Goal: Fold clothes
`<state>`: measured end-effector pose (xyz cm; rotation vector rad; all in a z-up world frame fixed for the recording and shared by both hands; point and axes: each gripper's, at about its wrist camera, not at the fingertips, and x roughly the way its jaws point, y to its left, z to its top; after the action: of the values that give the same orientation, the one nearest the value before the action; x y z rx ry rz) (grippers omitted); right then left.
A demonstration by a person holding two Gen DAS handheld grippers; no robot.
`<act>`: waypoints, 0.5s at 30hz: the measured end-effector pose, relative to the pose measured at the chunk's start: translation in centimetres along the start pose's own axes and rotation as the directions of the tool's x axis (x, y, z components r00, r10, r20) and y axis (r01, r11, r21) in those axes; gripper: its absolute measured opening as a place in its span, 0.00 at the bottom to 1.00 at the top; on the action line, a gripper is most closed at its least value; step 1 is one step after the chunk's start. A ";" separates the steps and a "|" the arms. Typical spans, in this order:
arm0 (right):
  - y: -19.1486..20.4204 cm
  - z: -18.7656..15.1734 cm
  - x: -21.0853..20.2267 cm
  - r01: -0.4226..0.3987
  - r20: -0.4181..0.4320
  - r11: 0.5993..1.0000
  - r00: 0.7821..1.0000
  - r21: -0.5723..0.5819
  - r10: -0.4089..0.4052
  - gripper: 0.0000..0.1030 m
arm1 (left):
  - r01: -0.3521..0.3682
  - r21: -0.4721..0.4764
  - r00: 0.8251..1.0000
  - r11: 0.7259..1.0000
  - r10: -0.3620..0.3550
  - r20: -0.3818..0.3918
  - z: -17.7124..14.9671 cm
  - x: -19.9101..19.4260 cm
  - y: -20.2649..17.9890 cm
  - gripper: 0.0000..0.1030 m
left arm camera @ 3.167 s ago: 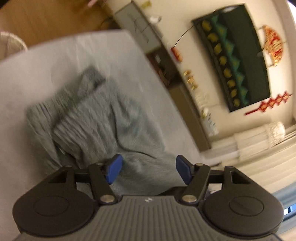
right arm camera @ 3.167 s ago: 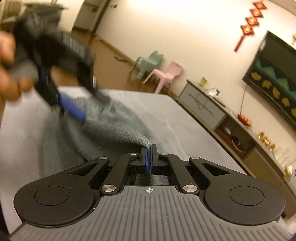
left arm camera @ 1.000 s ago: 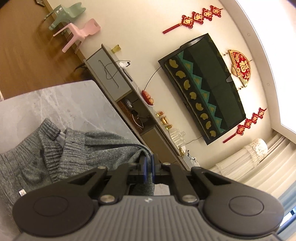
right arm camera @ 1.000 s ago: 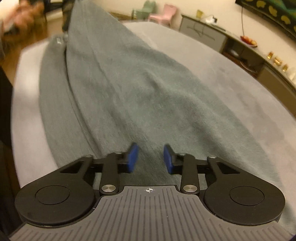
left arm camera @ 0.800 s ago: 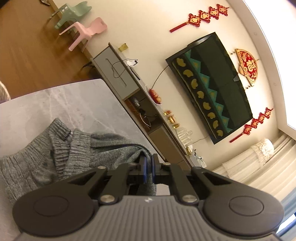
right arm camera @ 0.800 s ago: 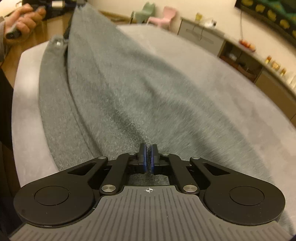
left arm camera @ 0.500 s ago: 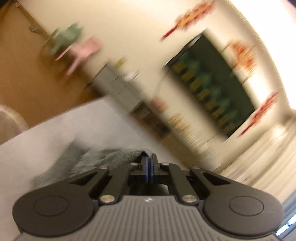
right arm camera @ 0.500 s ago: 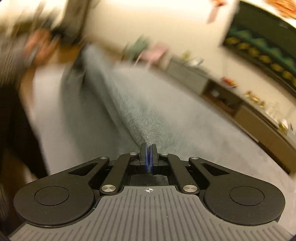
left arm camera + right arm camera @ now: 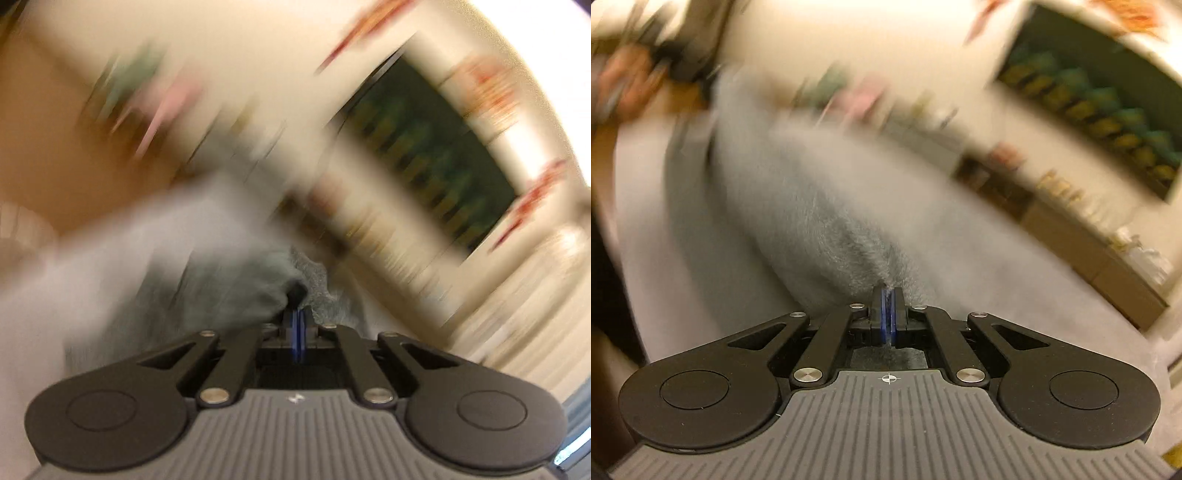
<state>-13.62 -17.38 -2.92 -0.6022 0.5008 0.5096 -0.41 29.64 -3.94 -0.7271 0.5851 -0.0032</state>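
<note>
Left wrist view: left tongs [image 9: 297, 320] clamped on grey garment [image 9: 236, 291]; right tongs [image 9: 887, 300] likewise; no legible writing.

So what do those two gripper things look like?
Both look alike. The left gripper and the right gripper each have black arms with silver bolts, two round black discs at the sides, thin blue pads at the tips and a grey ribbed body. The right one bears a small white crosshair mark.

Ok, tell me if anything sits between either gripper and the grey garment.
Nothing does. The left gripper and the right gripper are each shut on the grey garment, cloth pinched between their pads. The table around it looks bare, though both views are blurred.
</note>
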 end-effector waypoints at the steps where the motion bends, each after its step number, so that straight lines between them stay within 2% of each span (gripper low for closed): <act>1: -1.0 0.2 0.9 0.048 -0.005 0.999 0.999 -0.002 -0.048 0.00 | -0.037 0.007 0.999 0.999 0.038 -0.026 0.2 1.4 -0.3 0.01; 2: -2.0 0.6 1.5 0.097 -0.001 0.995 0.995 0.000 -0.097 0.00 | -0.014 0.019 1.000 1.000 0.014 -0.003 0.8 1.6 -1.2 0.01; 3: -3.0 1.8 0.3 0.154 0.057 0.988 0.986 0.028 -0.156 0.00 | 0.050 0.022 0.997 0.999 -0.051 0.049 1.4 0.8 -2.2 0.01; 4: -4.0 3.0 -0.8 0.209 0.113 0.976 0.970 0.059 -0.215 0.00 | 0.112 0.036 0.987 0.993 -0.115 0.109 1.9 -0.7 -3.0 0.01; 5: -4.7 4.2 -2.0 0.256 0.168 0.963 0.949 0.082 -0.266 0.00 | 0.169 0.060 0.969 0.984 -0.177 0.170 2.3 -2.4 -3.7 0.01; 6: -3.4 4.8 -4.0 0.268 0.234 0.963 0.935 0.029 -0.268 0.00 | 0.194 0.089 0.956 0.977 -0.208 0.204 2.4 -3.9 -4.0 0.01; 7: -2.0 5.2 -5.7 0.275 0.289 0.961 0.922 -0.026 -0.256 0.00 | 0.178 0.112 0.959 0.978 -0.198 0.204 2.3 -4.8 -3.8 0.01; 9: 2.0 3.6 -5.6 0.168 0.232 0.971 0.964 -0.168 -0.127 0.00 | 0.062 0.113 0.989 0.992 -0.077 0.126 1.5 -4.2 -1.8 0.01; 10: 4.3 1.7 -4.3 0.112 0.170 0.961 0.983 -0.252 -0.070 0.00 | 0.002 0.092 0.997 0.996 -0.009 0.075 0.8 -3.4 -0.4 0.01; 12: 7.7 -1.6 -1.7 0.041 0.071 0.936 0.997 -0.350 -0.017 0.00 | -0.053 0.060 0.998 0.997 0.055 -0.032 -0.7 -2.4 1.5 0.01; 15: 9.9 -4.0 -0.5 -0.038 0.008 0.943 0.999 -0.330 0.043 0.00 | -0.069 0.090 0.995 0.994 0.075 -0.065 -1.5 -3.2 1.8 0.01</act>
<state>-20.92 -13.04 -9.50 -0.9094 0.4168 0.6435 -4.17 30.66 -4.36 -0.6219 0.6719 0.0131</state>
